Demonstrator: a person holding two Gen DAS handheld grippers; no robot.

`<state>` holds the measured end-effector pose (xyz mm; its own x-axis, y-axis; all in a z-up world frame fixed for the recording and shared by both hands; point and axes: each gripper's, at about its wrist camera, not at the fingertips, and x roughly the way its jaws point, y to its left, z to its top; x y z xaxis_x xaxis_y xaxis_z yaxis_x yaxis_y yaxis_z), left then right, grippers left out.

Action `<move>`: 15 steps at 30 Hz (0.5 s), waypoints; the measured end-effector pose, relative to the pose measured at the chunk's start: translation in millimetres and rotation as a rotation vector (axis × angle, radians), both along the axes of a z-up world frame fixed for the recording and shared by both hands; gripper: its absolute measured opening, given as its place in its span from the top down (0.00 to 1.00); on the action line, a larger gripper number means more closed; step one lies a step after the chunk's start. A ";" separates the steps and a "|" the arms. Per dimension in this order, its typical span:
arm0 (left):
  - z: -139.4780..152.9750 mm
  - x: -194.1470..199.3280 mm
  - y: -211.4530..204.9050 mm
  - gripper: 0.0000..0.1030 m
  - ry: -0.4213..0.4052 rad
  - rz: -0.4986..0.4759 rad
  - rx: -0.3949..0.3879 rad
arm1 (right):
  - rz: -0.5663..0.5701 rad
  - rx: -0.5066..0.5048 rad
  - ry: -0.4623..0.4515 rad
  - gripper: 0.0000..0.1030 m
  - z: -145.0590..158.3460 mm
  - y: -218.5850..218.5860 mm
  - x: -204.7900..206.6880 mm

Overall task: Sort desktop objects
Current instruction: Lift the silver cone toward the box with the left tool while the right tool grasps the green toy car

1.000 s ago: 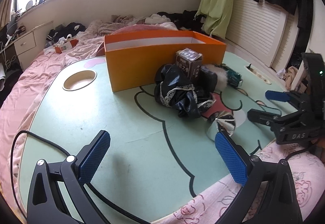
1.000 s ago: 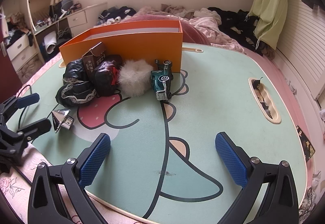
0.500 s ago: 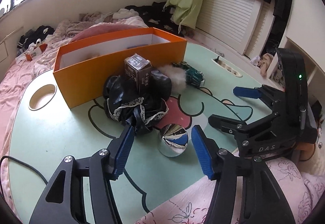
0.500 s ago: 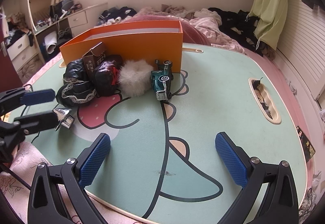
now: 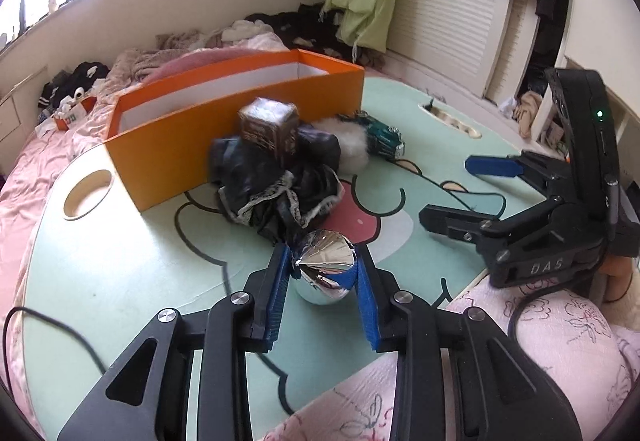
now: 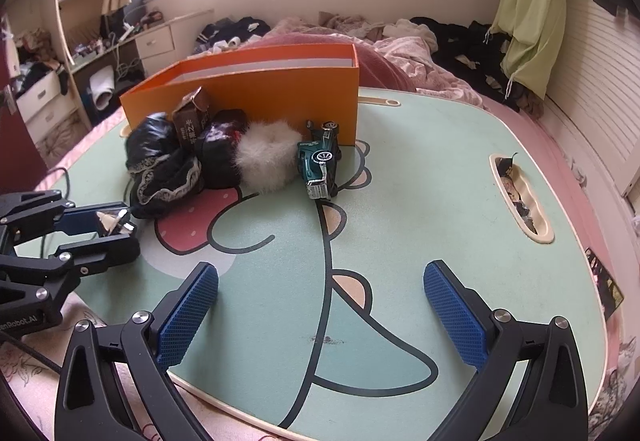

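Gripping silver cone (image 5: pixel 323 261) in left gripper (image 5: pixel 323 283) jaws, right gripper (image 6: pixel 320 315) jaws wide, orange box (image 6: pixel 256 89) contents hidden

Black hand-held gripper (image 5: pixel 323 283); blue textured pads (image 6: pixel 188 315); silver screws; "DAS" marking.

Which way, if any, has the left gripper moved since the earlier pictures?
Yes. In the right wrist view, the left gripper has advanced toward the orange cardboard box and closed around the shiny silver foil cone.
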<state>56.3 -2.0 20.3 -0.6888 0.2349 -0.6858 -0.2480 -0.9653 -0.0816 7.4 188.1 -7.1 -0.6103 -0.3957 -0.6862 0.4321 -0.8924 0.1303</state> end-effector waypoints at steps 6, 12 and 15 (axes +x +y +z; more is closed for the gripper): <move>7.4 16.0 -33.2 0.68 0.031 0.082 0.055 | -0.067 -0.111 -0.035 0.03 20.3 16.0 -16.5; 18.5 24.8 -70.7 0.68 0.072 0.193 0.076 | -0.034 0.009 0.004 0.30 34.4 -11.8 -42.5; 23.4 26.2 -77.4 0.68 0.087 0.210 0.078 | -0.055 -0.060 -0.040 0.41 35.9 -13.7 -60.9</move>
<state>82.5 -79.4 43.7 -0.7838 0.1301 -0.6072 -0.0515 -0.9881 -0.1452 -53.6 174.4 28.8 -0.6049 -0.4038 -0.6864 0.3763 -0.9045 0.2006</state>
